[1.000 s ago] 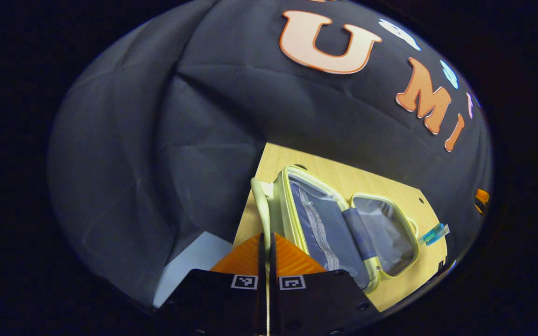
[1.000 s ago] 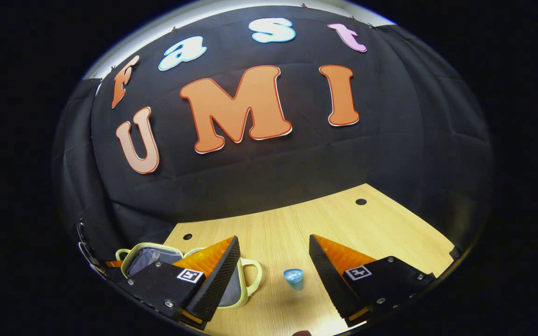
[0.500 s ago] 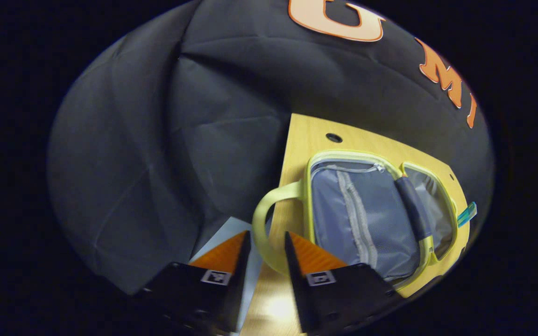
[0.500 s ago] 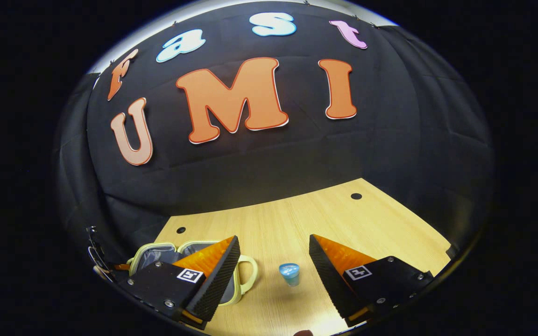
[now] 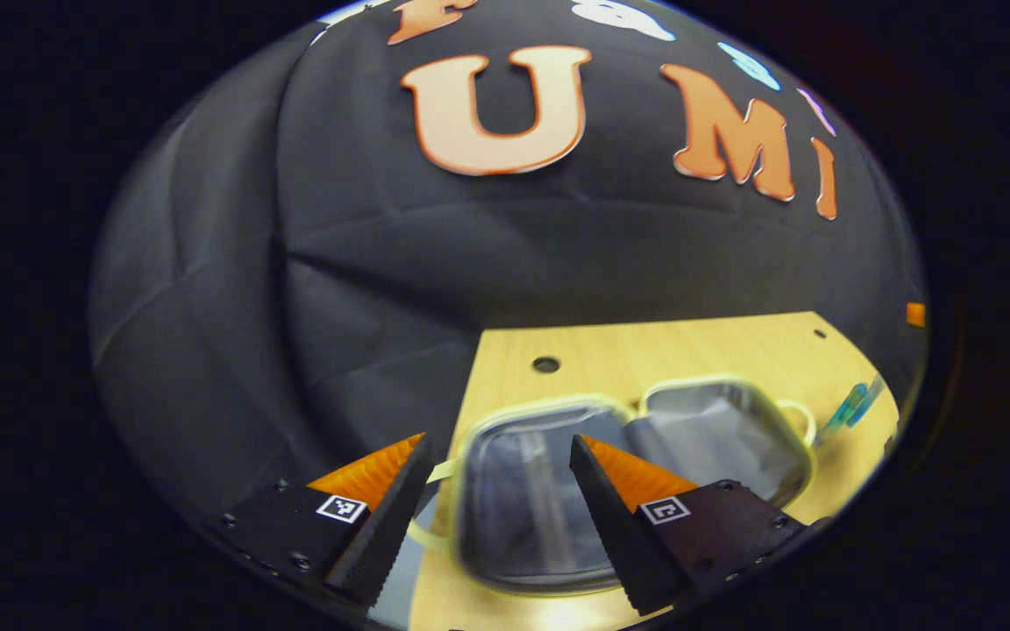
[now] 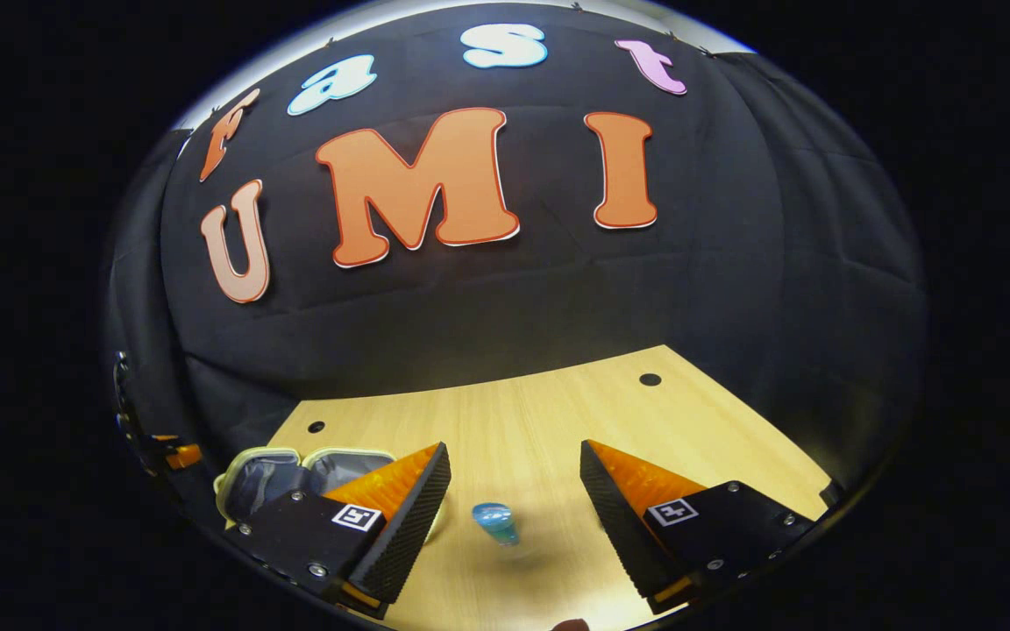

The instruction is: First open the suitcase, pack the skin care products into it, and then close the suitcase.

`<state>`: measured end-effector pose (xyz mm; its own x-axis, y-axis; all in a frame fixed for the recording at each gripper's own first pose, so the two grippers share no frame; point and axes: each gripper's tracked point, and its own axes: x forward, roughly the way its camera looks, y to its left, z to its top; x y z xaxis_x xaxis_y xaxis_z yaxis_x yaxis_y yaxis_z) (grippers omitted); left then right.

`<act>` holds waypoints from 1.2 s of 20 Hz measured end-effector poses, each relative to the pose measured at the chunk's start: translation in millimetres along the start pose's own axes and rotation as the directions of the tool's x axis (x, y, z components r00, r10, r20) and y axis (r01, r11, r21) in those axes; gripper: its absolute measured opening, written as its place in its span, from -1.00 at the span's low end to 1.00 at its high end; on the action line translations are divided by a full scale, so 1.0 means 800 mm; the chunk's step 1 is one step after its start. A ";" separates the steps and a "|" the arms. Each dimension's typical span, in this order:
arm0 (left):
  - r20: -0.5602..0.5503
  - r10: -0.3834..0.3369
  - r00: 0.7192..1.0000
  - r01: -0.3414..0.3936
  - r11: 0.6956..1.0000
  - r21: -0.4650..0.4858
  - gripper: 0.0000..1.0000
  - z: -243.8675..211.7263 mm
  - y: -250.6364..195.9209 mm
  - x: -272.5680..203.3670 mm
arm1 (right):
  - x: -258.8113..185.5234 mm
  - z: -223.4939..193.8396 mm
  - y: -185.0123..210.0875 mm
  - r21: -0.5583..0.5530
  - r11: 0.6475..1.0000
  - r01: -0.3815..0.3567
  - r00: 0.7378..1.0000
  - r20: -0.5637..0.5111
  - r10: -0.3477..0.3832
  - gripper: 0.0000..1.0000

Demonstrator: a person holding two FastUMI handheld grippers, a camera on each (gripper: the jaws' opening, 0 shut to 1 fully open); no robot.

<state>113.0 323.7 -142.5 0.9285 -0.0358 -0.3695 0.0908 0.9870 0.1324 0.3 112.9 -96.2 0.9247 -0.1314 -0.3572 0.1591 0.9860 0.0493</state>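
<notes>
The small suitcase (image 5: pixel 715 438) lies open and flat on the wooden table (image 5: pixel 663 355), pale yellow-green rim around grey lining, blurred by motion. My left gripper (image 5: pixel 498 443) hovers open just over its near half, holding nothing. A teal skin care tube (image 5: pixel 851 407) lies beyond the case's far handle. In the right gripper view the same blue-teal tube (image 6: pixel 494 523) lies on the table (image 6: pixel 558 412) just ahead of my open right gripper (image 6: pixel 514 447), slightly left of centre between the fingers. The open suitcase (image 6: pixel 281 473) sits to its left, partly hidden by a finger.
Black cloth walls close off the table on the far and left sides. The table's left edge (image 5: pixel 461 412) runs close to the suitcase. Small round holes (image 6: pixel 650 379) mark the tabletop. A bit of the other gripper (image 6: pixel 167 454) peeks in at the far left.
My left gripper was shut on the suitcase handle, then opened, let it go and swung over the open case. In the right gripper view the tube has slid leftward between the fingers.
</notes>
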 end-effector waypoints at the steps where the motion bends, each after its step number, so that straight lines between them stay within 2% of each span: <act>1: 0.029 -0.024 0.999 0.025 1.000 -0.014 0.94 0.017 -0.030 -0.006 | 0.002 -0.003 -0.010 -0.012 1.000 -0.001 1.000 -0.002 0.001 0.90; 5: 0.121 -0.151 0.981 0.154 0.988 -0.019 0.94 0.061 -0.171 -0.039 | 0.012 -0.017 -0.053 -0.036 0.999 -0.009 0.999 -0.034 0.008 0.89; 10: 0.119 -0.345 0.931 0.350 0.936 -0.023 0.94 0.042 -0.360 -0.047 | 0.020 -0.025 -0.101 -0.034 0.999 -0.025 0.998 -0.055 0.024 0.89; 15: 0.069 -0.399 0.914 0.400 0.916 -0.003 0.94 0.023 -0.485 -0.032 | 0.031 -0.046 -0.142 -0.065 0.997 -0.051 0.995 -0.088 0.045 0.89; 19: 0.091 -0.381 0.920 0.379 0.925 0.041 0.94 0.017 -0.543 -0.023 | 0.046 -0.065 -0.147 -0.071 0.994 -0.085 0.991 -0.114 0.076 0.89; 24: 0.080 -0.417 0.906 0.415 0.909 0.038 0.94 -0.002 -0.602 0.000 | 0.055 -0.089 -0.159 -0.093 0.989 -0.112 0.985 -0.144 0.097 0.89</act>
<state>69.0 -151.7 -207.9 0.8318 -0.4562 -0.3161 0.4816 0.8764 0.0024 -3.9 -10.9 -184.2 0.8762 -0.0185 -0.4817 0.0221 0.9998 0.0019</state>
